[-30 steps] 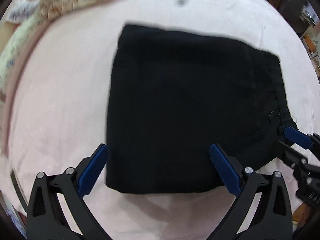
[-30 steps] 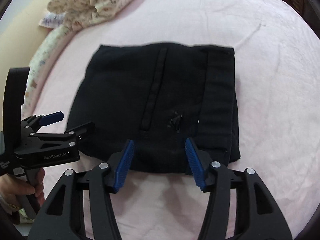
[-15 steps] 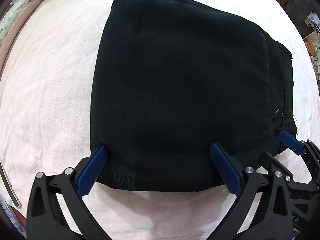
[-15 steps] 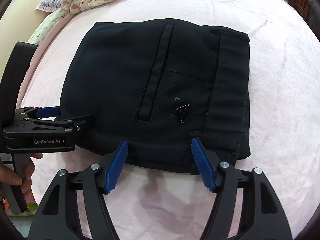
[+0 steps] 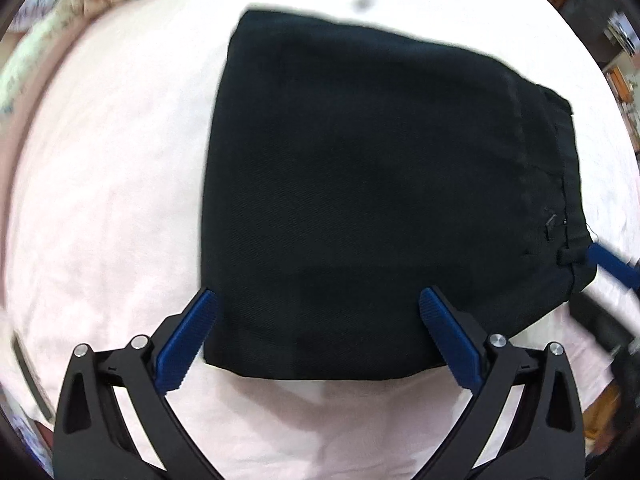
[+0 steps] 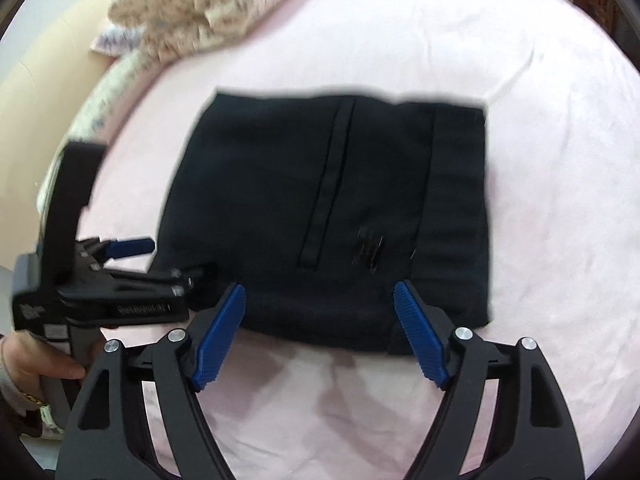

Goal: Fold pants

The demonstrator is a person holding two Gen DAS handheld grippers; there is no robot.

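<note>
While its jaws are opening, the right hand-held gripper (image 6: 318, 332) hangs over the near edge of the folded black pants (image 6: 340, 208) on the pink bed (image 6: 540, 160), gripping nothing; the left hand-held gripper (image 5: 318, 338) gapes wide, also empty.

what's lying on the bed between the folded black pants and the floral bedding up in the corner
Nothing: in the right wrist view, only bare pink sheet separates the black pants from the floral bedding.
</note>
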